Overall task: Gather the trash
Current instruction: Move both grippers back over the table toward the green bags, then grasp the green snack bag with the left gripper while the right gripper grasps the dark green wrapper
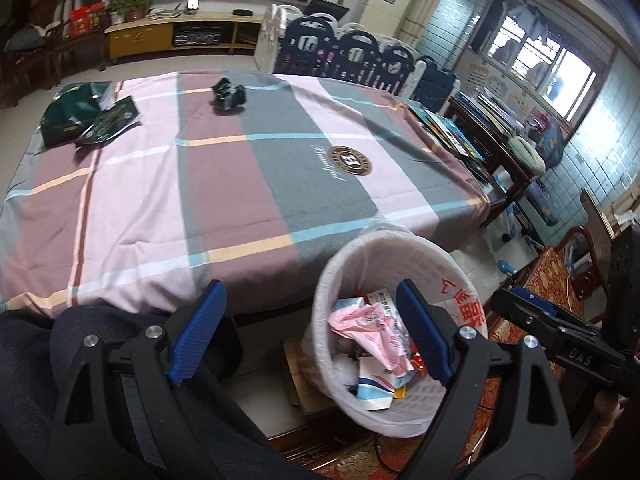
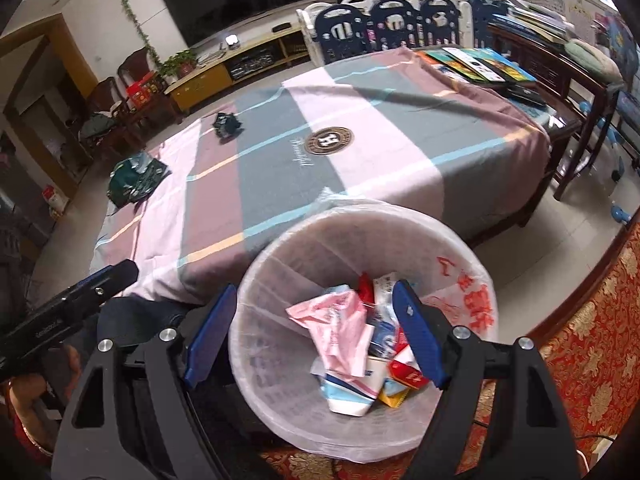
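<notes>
**Both grippers empty over trash bin, wrappers left on table**

The left gripper (image 1: 310, 332) is seen with jaws spread wide and nothing held between the blue pads (image 1: 198, 332). It is held at the near table edge, above the person's dark-trousered lap, with the trash bin (image 1: 348, 252) just to its right. The right gripper (image 2: 316, 334) is likewise wide open and empty, positioned directly over the bin (image 2: 280, 248); in the left wrist view its fingers are seen at the right edge.

The bin is lined with a white bag and stands on the floor, close against the table's near side. Inside, a pink wrapper (image 2: 340, 320), a white-and-blue packet (image 2: 348, 394) and red and yellow packets (image 2: 404, 376) are piled.

On the plaid tablecloth (image 1: 224, 184), trash is left: a crumpled dark green wrapper (image 1: 229, 94) near the far edge, and flat dark green bags (image 1: 86, 114) at the far left corner, well apart from both grippers. Books (image 2: 472, 62) are laid at the far right of the table.
</notes>
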The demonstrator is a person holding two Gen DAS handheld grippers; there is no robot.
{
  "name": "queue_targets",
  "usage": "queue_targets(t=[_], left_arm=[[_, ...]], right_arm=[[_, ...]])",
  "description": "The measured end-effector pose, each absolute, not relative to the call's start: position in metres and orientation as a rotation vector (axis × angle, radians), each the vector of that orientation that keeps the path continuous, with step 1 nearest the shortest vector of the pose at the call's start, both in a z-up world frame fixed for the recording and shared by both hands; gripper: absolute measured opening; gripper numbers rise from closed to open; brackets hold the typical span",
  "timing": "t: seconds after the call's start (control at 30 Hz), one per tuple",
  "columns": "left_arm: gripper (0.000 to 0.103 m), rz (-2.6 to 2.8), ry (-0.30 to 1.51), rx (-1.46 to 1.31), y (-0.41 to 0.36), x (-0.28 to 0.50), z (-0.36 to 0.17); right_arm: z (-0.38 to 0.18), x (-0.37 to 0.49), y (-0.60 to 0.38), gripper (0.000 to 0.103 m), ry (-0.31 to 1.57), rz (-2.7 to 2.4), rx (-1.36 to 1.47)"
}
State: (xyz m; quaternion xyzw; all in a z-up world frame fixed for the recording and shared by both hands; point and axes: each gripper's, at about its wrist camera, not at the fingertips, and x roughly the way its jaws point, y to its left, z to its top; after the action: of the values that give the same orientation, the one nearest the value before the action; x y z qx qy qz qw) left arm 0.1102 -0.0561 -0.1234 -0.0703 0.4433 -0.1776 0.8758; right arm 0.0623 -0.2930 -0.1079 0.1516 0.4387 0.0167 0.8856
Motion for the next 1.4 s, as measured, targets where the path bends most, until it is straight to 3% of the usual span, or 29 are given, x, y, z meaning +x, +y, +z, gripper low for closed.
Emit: queue_targets(t=[0.07, 0.4, 0.67, 0.97, 1.07, 1.1, 1.13, 1.17, 1.23, 1.27, 1.3, 1.4], left_arm=[[0.087, -0.343, 0.931, -0.170, -0.042, 0.113, -0.127], [0.087, -0.173, 0.951, -0.272, 0.038, 0.149, -0.167], [0.090, -0.008, 0.899, -0.398, 0.128, 0.237, -0.177], [0.098, 0.018, 0.828, -0.173, 0.145, 0.393, -0.185], [0.097, 0.027, 0.877, -0.055, 0.146, 0.428, -0.206], [0.095, 0.023, 0.900, -0.051, 0.147, 0.434, -0.214], [0.081, 0.014, 0.918, -0.057, 0.145, 0.435, -0.219], [0.057, 0.000, 0.944, -0.064, 0.143, 0.437, -0.223], [0.040, -0.015, 0.959, -0.051, 0.137, 0.434, -0.223], [0.025, -0.019, 0.944, -0.035, 0.135, 0.431, -0.221], [0.018, -0.027, 0.933, -0.016, 0.131, 0.426, -0.217], [0.016, -0.025, 0.924, -0.053, 0.130, 0.404, -0.206]], right_arm=[[-0.106, 0.069, -0.278, 0.086, 0.908, 0.059, 0.292], [-0.139, 0.112, -0.216, 0.086, 1.011, 0.158, 0.217], [-0.154, 0.157, -0.194, 0.086, 1.062, 0.177, 0.230], [-0.165, 0.201, -0.190, 0.087, 1.103, 0.170, 0.282], [-0.169, 0.221, -0.191, 0.087, 1.125, 0.180, 0.342], [-0.170, 0.233, -0.191, 0.087, 1.136, 0.181, 0.370], [-0.170, 0.246, -0.189, 0.087, 1.137, 0.181, 0.384], [-0.168, 0.260, -0.188, 0.087, 1.123, 0.181, 0.388], [-0.161, 0.296, -0.183, 0.087, 1.061, 0.148, 0.369], [-0.158, 0.319, -0.179, 0.086, 1.022, 0.118, 0.355], [-0.156, 0.336, -0.176, 0.086, 0.997, 0.098, 0.359], [-0.158, 0.395, -0.160, 0.089, 0.953, 0.067, 0.408]])
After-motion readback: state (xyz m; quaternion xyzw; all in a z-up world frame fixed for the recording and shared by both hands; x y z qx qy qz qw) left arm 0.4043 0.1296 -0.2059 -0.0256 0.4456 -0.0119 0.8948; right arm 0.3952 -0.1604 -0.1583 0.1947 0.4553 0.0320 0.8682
